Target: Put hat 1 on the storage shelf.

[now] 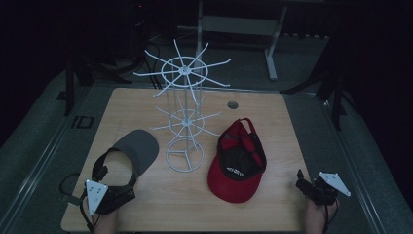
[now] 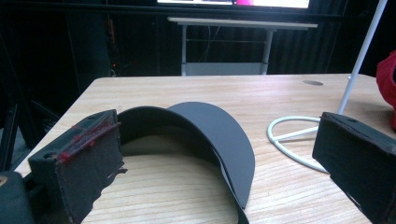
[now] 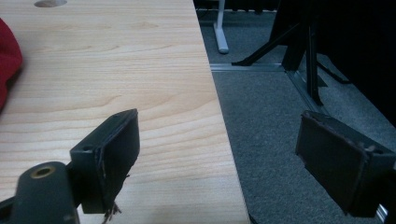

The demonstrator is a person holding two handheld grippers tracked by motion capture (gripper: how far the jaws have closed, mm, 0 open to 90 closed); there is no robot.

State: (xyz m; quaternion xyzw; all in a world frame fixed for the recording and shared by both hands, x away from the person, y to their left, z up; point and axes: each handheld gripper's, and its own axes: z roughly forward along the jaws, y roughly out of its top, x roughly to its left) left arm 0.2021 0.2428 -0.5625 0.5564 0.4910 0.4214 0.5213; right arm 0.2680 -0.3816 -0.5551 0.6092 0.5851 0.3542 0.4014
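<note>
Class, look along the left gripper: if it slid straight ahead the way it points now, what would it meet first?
Most likely the grey visor, lying on the table directly ahead of the open left gripper; its exact depth is unclear.

White wire rack (image 1: 185, 117) mid-table between grey visor (image 1: 136, 148) and red cap (image 1: 238, 163); bare wood along the near edge.

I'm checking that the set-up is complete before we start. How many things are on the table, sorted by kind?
Headwear: 2, a dark grey visor at the left and a red cap lying upside down at the right.
White wire racks: 1, the rack standing between them.
Total: 3 things on the wooden table.
</note>
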